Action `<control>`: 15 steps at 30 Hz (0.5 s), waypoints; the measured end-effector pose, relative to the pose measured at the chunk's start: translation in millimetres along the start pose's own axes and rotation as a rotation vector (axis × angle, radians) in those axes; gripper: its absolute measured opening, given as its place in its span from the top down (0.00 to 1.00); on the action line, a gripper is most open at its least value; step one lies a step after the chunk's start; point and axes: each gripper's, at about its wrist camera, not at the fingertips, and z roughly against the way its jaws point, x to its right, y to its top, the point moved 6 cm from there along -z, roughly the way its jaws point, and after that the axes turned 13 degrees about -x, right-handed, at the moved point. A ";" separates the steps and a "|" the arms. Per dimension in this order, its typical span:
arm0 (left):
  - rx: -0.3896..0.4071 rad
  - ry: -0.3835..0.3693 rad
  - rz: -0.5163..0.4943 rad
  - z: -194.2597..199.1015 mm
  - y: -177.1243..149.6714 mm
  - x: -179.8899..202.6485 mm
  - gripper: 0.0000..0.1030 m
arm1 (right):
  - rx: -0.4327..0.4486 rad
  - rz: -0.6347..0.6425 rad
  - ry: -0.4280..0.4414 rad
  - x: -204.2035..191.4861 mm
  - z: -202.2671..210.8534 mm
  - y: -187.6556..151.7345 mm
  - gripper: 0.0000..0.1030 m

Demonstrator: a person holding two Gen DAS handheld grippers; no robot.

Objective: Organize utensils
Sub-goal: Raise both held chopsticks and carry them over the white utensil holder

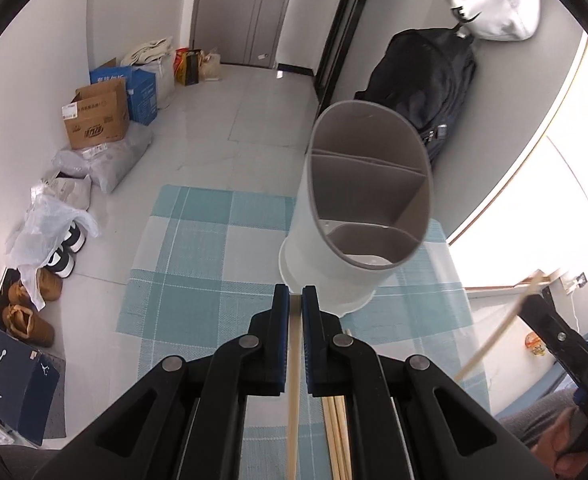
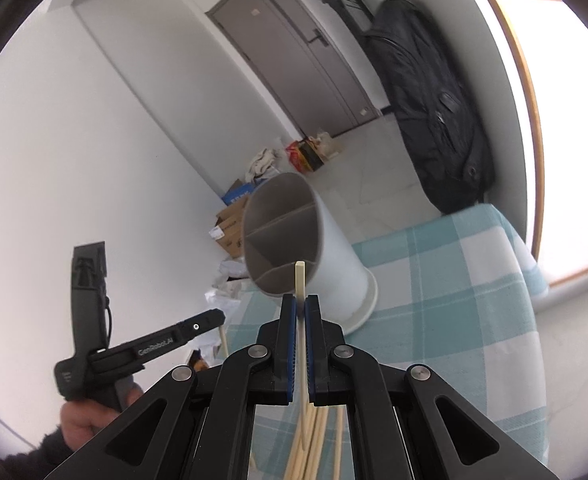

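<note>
Checked cloth point(image 1: 197, 240) carries the divided holder point(image 1: 358, 216), tilted mouth toward me, loose chopsticks point(image 1: 337, 440) under my jaws; my left gripper point(image 1: 295, 300) and right gripper point(image 2: 300, 308) are each clamped tight on one chopstick point(image 1: 292, 400).

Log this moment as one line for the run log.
left hand-held gripper: shut on chopstick | right hand-held gripper: shut on chopstick | white partitioned holder: empty, upright on checked cloth
</note>
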 end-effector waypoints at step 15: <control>0.060 -0.075 -0.057 39.4 9.8 4.6 0.98 | 0.055 0.155 -0.050 -53.9 11.0 15.8 0.97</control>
